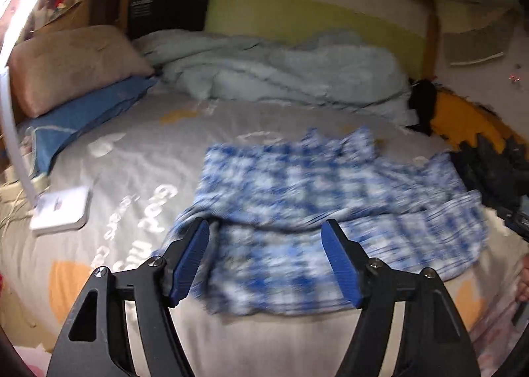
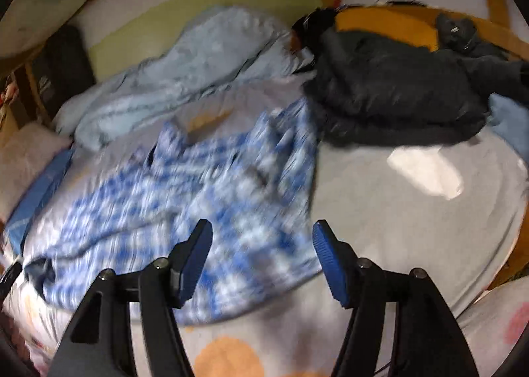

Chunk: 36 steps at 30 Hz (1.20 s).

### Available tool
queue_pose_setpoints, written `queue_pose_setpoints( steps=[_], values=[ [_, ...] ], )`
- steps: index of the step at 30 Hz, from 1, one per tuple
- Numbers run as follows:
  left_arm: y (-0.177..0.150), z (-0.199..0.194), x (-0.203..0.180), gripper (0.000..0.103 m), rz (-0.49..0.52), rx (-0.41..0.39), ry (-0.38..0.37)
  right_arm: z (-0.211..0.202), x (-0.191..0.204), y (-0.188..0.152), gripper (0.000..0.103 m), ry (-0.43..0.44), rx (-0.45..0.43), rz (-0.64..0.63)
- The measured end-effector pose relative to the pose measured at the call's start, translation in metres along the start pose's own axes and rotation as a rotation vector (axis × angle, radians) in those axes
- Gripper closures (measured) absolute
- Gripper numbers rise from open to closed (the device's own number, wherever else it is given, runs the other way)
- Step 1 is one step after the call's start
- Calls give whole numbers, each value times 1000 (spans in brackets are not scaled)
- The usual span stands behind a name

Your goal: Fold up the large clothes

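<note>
A blue-and-white checked garment (image 1: 330,205) lies partly folded on the grey bed sheet (image 1: 139,159), blurred by motion. My left gripper (image 1: 266,228) hangs over the garment's near left edge, open, with nothing pinched between its blue pads (image 1: 190,261). In the right wrist view the same garment (image 2: 185,192) spreads across the sheet (image 2: 396,211). My right gripper (image 2: 263,228) stands open above its near right edge, clear of the cloth.
A pale blue duvet (image 1: 281,73) is bunched along the headboard. A tan pillow (image 1: 72,63) rests on a blue one (image 1: 86,116) at left. A white flat box (image 1: 61,208) lies near the left edge. A dark jacket (image 2: 390,89) sits at the right.
</note>
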State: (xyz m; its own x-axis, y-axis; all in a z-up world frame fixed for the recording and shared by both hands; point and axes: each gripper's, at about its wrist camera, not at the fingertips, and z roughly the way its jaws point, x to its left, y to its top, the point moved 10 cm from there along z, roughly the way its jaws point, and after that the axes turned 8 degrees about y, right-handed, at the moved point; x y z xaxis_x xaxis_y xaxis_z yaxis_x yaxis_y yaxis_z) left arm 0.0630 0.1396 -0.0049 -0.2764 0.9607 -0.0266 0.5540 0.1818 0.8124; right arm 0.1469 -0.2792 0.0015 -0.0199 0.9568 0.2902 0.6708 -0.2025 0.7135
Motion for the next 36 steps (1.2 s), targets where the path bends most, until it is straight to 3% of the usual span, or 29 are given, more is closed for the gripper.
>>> queue_pose_setpoints(
  steps=[4, 6, 8, 10, 14, 19, 23, 28, 30, 32, 34, 36],
  values=[
    [26, -11, -15, 26, 5, -54, -28, -10, -4, 14, 43, 31, -20, 29],
    [40, -12, -20, 25, 15, -62, -35, -11, -3, 23, 49, 53, -13, 28],
    [61, -12, -23, 21, 30, -90, -20, -11, -1, 36, 76, 70, -9, 26],
    [90, -17, -23, 16, 53, -166, 27, -10, 4, 55, 88, 110, -14, 39],
    [145, -28, -34, 0, 77, -304, 49, 1, 12, 92, 88, 158, -13, 29],
    [167, -21, -58, 0, 108, -381, 56, 35, 4, 116, 87, 127, 19, 22],
    [145, 15, -72, 0, 173, -339, 52, 79, -16, 104, 85, 61, 88, 22],
    [112, 79, -75, 0, 231, -207, 102, 133, -46, 74, 85, 15, 240, 115],
    [105, 96, -77, 0, 242, -176, 107, 144, -52, 72, 85, -10, 260, 126],
    [98, 107, -77, 0, 247, -153, 115, 154, -61, 69, 78, -54, 281, 139],
    [89, 115, -79, 0, 250, -129, 106, 164, -65, 67, 78, -49, 296, 191],
    [82, 120, -85, 0, 268, -112, 98, 172, -62, 66, 97, -22, 308, 214]
  ],
)
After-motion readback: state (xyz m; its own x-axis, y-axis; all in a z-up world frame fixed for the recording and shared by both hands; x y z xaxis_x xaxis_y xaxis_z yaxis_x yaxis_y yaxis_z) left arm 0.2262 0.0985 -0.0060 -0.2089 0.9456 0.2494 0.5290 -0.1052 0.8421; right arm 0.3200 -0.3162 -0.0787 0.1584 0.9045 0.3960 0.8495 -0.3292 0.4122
